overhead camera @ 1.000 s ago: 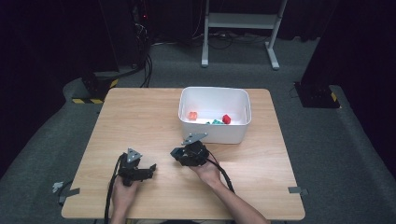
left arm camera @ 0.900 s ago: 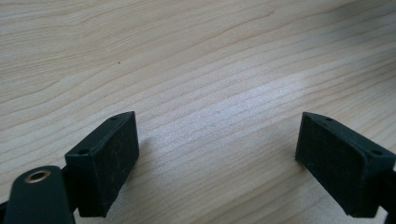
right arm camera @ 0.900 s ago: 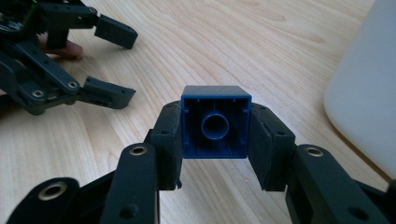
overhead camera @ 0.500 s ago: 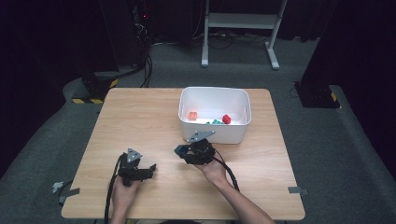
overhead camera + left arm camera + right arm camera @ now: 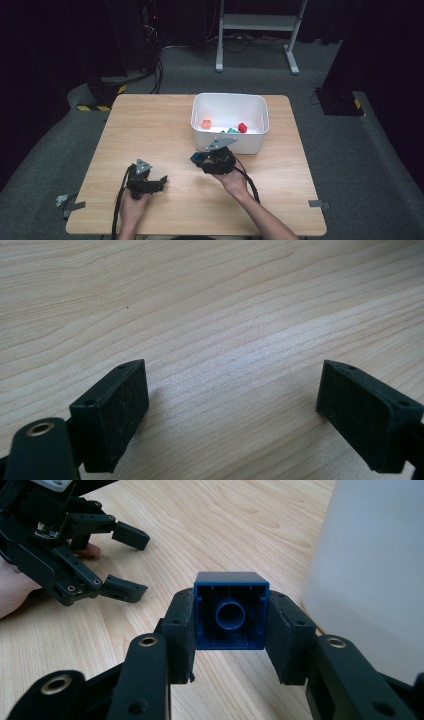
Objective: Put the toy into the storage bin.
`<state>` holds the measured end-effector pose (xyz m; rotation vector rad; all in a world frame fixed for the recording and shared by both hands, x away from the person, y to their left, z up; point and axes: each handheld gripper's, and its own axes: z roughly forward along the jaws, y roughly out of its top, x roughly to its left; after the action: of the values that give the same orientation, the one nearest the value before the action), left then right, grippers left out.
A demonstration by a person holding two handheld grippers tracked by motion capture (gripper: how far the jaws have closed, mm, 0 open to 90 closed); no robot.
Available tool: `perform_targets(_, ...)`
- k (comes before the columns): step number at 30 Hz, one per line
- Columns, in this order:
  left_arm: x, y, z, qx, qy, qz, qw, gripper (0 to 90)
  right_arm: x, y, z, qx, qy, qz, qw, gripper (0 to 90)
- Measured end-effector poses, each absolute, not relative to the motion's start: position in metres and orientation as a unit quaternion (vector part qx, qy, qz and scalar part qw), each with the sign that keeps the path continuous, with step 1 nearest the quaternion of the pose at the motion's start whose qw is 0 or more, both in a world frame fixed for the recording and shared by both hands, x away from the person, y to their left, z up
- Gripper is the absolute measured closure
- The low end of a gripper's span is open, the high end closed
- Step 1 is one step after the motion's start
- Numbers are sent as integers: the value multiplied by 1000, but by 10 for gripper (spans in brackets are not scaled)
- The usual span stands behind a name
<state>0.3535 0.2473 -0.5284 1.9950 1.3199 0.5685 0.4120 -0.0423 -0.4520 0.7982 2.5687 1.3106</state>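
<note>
My right gripper (image 5: 230,630) is shut on a blue brick (image 5: 230,613), whose hollow underside faces the camera. In the high view the right gripper (image 5: 197,160) holds the blue brick (image 5: 196,159) just in front of the white bin (image 5: 230,100), near its front left corner. The bin holds an orange brick (image 5: 206,123), a red brick (image 5: 242,127) and a teal brick (image 5: 231,131). My left gripper (image 5: 162,180) rests low on the table at the front left, open, with bare wood between its pads (image 5: 117,405). The left gripper (image 5: 127,562) also appears in the right gripper view, jaws apart.
The wooden table (image 5: 150,125) has bare room at the left and back left. The bin's white wall (image 5: 370,570) stands close on the right of the held brick. Cables trail from both grippers toward the front edge. Tape bits (image 5: 318,203) mark the table's front corners.
My right gripper, with the blue brick, has drifted a little to the right, closer to the bin's front. The left gripper has stayed put.
</note>
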Motion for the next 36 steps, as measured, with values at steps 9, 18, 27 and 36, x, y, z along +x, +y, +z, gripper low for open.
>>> perform_targets(9,354,247,-528,765,506,218,335,131,412,-49,-449,269,853,441,77,588)
perform_targets(18,354,247,-528,765,506,218,335,131,412,-57,-443,271,852,441,82,588)
perform_targets(27,354,247,-528,765,506,218,335,131,412,-63,-434,270,851,443,89,588)
perform_targets(36,354,247,-528,765,506,218,335,131,413,-74,-428,279,843,451,88,588)
